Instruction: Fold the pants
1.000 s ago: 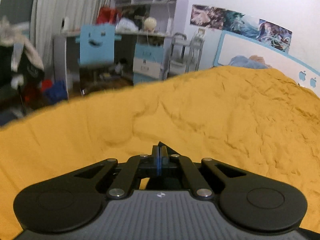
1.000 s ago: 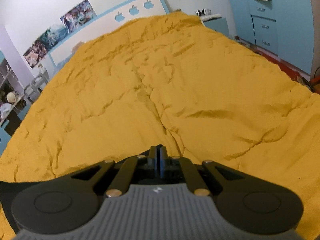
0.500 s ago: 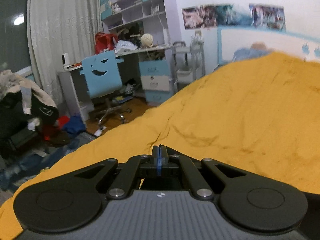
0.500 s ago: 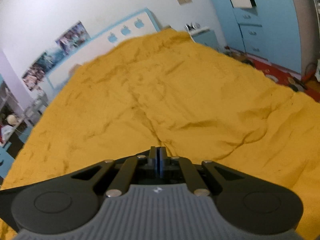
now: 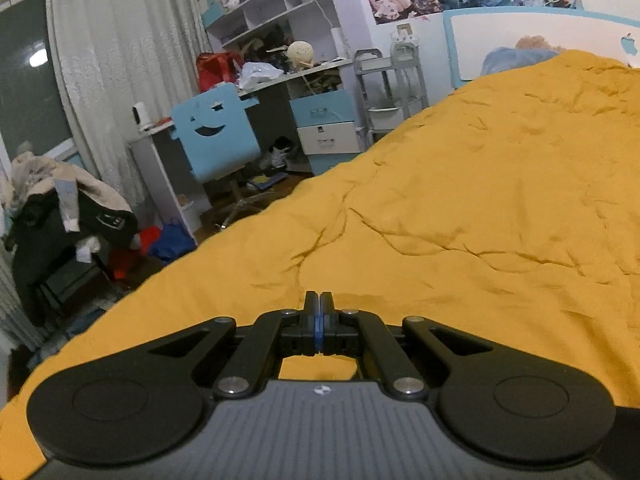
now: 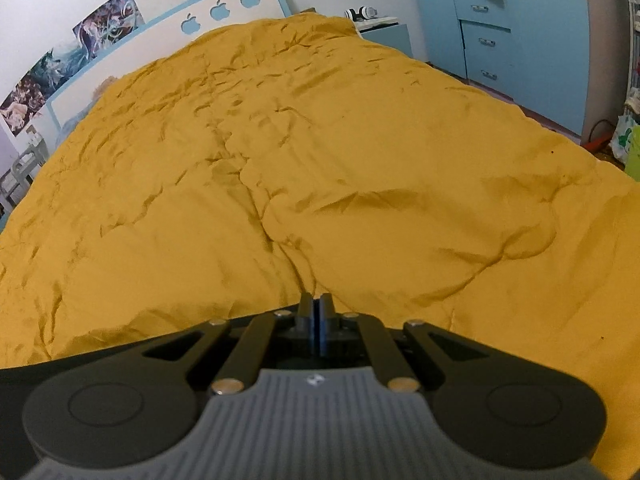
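A wrinkled yellow bedspread (image 5: 480,200) fills both views, and both grippers hover low over it (image 6: 320,140). My left gripper (image 5: 319,300) is shut, fingers pressed together with nothing between them, near the bed's left edge. My right gripper (image 6: 316,302) is also shut and empty, pointing up the bed toward the headboard. A strip of black fabric (image 6: 80,354) lies on the bedspread under the right gripper's left side; it may be the pants, mostly hidden by the gripper body. A dark patch (image 5: 630,420) also shows at the lower right of the left wrist view.
Left of the bed stand a cluttered desk with shelves (image 5: 280,76), a blue smiling-face chair (image 5: 212,136), a white trolley (image 5: 392,92) and a clothes heap (image 5: 68,208). On the right are a blue wardrobe (image 6: 520,28) and a nightstand (image 6: 384,34).
The left gripper rolled and swung toward the bed's left edge, bringing the desk and chair into view. The right gripper tipped up, then sank back close over the bedspread. Both stayed shut.
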A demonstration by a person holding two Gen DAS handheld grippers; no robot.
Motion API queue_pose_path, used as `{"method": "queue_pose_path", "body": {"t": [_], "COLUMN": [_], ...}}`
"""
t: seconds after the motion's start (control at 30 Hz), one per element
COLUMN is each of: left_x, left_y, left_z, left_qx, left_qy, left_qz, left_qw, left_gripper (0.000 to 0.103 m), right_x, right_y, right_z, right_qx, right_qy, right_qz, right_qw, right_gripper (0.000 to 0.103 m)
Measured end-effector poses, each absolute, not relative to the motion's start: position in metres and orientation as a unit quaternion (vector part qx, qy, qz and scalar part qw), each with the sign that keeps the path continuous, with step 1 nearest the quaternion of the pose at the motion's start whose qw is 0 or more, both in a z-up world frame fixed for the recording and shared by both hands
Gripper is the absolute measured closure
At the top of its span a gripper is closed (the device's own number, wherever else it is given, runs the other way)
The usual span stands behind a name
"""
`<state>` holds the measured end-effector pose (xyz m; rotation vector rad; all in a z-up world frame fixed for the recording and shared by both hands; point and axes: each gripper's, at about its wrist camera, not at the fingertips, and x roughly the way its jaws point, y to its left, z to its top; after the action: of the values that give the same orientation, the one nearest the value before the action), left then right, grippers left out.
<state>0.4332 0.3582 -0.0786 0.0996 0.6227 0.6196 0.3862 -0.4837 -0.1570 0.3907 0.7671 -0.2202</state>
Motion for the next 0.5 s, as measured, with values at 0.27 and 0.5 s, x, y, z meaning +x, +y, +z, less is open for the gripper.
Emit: {"method": "queue_pose_path", "body": {"t": [0.27, 0.5], "left_x": [0.397, 0.352], "left_y": [0.360, 0.352], "left_z": [-0.066, -0.057], "left_qx": [-0.017, -0.103], "left_qy": [0.308, 0.319], "left_qz": [0.252, 0.210], "left_qw": [0.918, 0.918], "left_gripper": [0.098, 0.076], "right_x": [0.389, 0.345], "right_y": [-0.490, -0.501], "right_z": [-0.162, -0.134], "right_qx": [0.183, 0.234], "right_qy": [0.381, 0.377], "right_qz": [-0.143, -0.114], "right_qw": [0.895, 0.889], "right_gripper": [0.103, 0.099]}}
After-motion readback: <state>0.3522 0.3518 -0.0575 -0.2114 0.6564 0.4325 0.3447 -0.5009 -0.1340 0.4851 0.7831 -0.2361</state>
